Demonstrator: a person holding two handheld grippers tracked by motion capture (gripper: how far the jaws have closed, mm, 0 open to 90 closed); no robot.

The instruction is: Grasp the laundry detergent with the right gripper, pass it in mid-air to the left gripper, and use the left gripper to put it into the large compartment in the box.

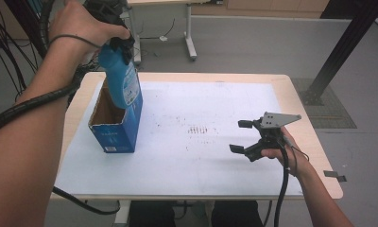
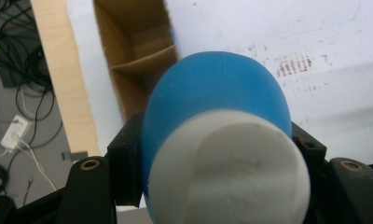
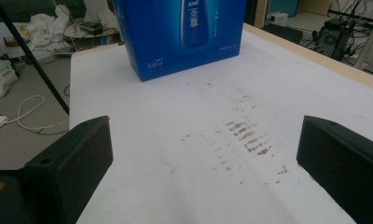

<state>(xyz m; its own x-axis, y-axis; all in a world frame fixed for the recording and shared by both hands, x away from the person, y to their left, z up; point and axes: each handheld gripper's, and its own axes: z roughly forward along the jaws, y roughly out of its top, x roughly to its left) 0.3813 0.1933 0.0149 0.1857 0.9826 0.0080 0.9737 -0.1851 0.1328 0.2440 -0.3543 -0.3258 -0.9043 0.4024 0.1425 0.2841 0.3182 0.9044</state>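
A blue bottle (image 1: 123,81) with a white cap (image 2: 231,172) hangs upright, its lower end inside the open top of a blue cardboard box (image 1: 115,127). My left gripper (image 1: 116,43) is shut on the bottle's upper part, with its jaws pressed on both sides (image 2: 217,154). The box's brown inside with a divider (image 2: 138,60) lies below the bottle. My right gripper (image 1: 241,137) rests low over the table's right side, open, with nothing between its jaws (image 3: 203,158). From there the box front (image 3: 184,35) stands ahead.
A white sheet (image 1: 187,137) covers the wooden table (image 1: 305,127) and bears brown scuff marks (image 1: 199,130) at its middle. Cables (image 1: 7,52) hang off the left edge. A desk leg (image 1: 191,33) and a black post (image 1: 347,42) stand beyond the far edge.
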